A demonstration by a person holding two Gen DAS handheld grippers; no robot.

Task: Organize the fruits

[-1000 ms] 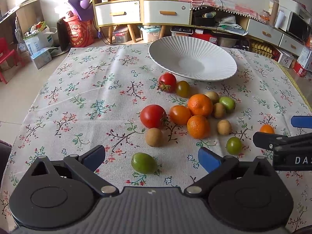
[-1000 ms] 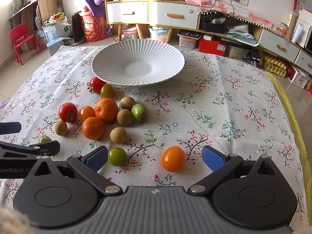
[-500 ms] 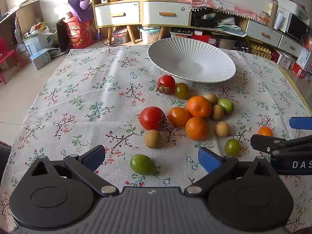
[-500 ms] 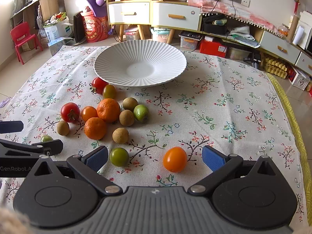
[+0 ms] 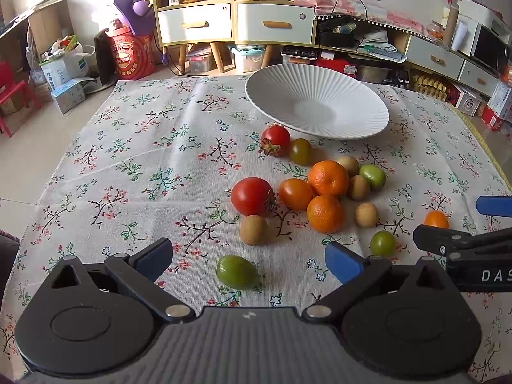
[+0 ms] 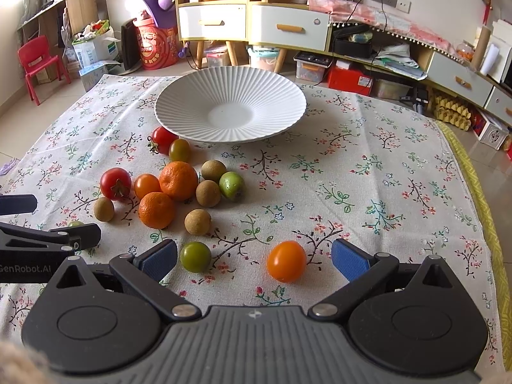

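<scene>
A white ribbed plate (image 5: 320,102) (image 6: 230,108) stands empty at the back of the floral cloth. In front of it lie loose fruits: red tomatoes (image 5: 252,196), oranges (image 5: 328,172), brown kiwis (image 5: 253,229) and green fruits. My left gripper (image 5: 248,257) is open, with a green fruit (image 5: 236,272) between its fingers on the cloth. My right gripper (image 6: 254,257) is open around a small orange tomato (image 6: 285,260), with a green tomato (image 6: 195,256) beside its left finger. Neither touches a fruit.
The floral cloth (image 5: 144,166) covers the table, with a yellow border at the right edge (image 6: 473,185). The right gripper shows at the right of the left wrist view (image 5: 464,240). Shelves, drawers and boxes stand on the floor behind.
Both grippers have eased slightly forward and down toward the fruits in front of them. No fruit has moved and both stay open.
</scene>
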